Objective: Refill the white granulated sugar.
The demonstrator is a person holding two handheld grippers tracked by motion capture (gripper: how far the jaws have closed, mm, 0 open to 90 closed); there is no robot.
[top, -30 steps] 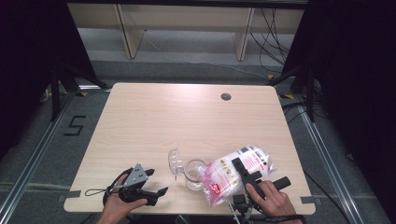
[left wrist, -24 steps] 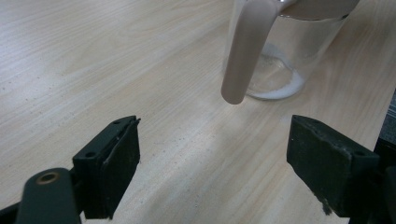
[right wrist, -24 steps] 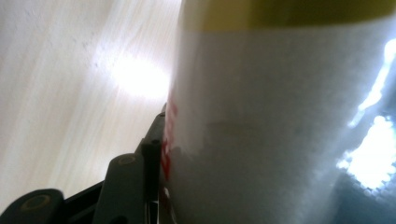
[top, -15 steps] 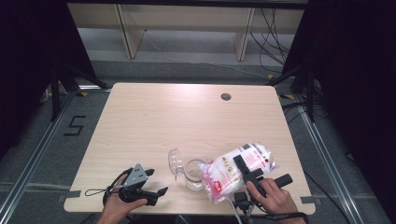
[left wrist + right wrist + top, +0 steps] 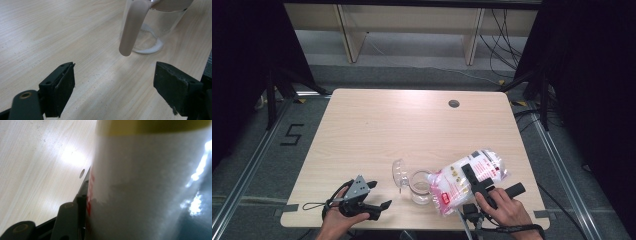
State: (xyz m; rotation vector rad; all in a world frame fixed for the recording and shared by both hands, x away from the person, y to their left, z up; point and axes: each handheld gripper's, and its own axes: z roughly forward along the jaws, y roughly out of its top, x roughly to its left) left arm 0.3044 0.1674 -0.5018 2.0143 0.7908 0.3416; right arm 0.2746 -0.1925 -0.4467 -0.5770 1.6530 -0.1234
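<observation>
Little has changed since the earlier frames: the bag is still held tilted by the right gripper, its lower end kept against the rim of the glass jar, with only a slight shift of the hand. The bag, white and clear with red print, is clamped between the jaws, its side pressed close in the right gripper view. A thin layer of white powder is seen at the jar's bottom, and its hinged lid is swung open. The left gripper is rested on the wooden table near the jar, jaws spread wide and holding nothing.
</observation>
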